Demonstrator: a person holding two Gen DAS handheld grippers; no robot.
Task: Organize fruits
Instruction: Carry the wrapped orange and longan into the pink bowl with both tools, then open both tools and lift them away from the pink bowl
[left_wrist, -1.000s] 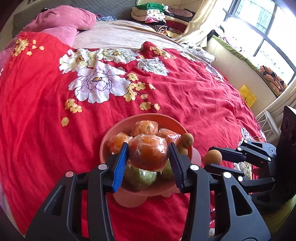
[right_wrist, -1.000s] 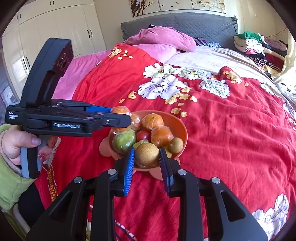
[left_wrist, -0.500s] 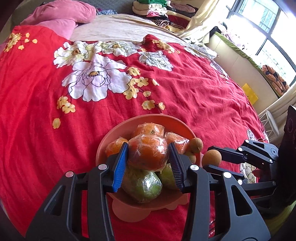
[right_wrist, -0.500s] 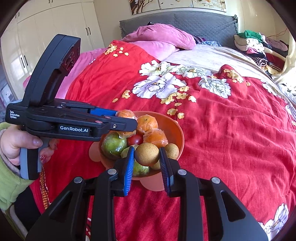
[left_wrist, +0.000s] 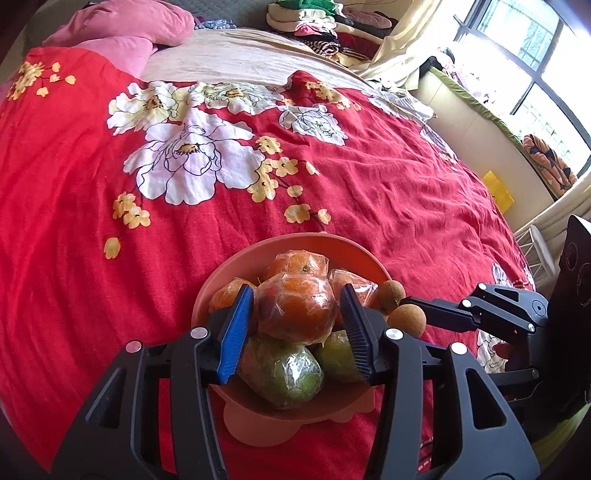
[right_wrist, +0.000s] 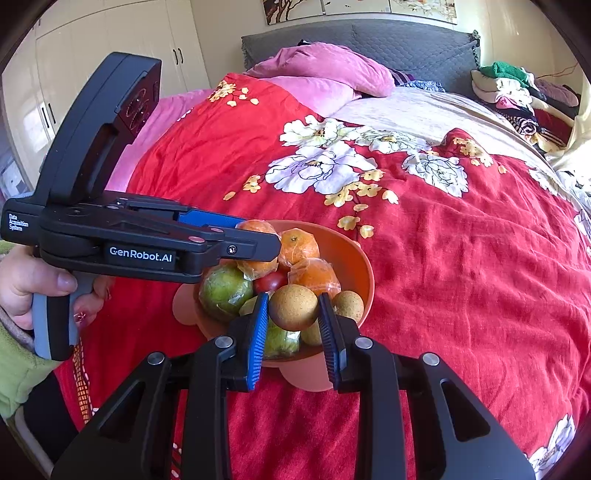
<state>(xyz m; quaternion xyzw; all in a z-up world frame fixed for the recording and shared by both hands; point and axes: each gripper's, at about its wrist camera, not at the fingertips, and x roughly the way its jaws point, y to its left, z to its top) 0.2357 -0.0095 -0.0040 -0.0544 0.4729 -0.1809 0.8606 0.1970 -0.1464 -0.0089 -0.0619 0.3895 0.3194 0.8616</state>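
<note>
Two tools, each clamped on a fruit, held directly above the loaded bowl.

The left tool (left_wrist: 295, 317) is closed on a wrapped orange (left_wrist: 297, 312); the right tool (right_wrist: 293, 314) is closed on a brown round fruit (right_wrist: 293, 307). The bowl (left_wrist: 236, 269), on the red bedspread (left_wrist: 92, 221), lies straight below both; the brown fruit is held over its near right rim, so release is judged to need only a lowering.
</note>
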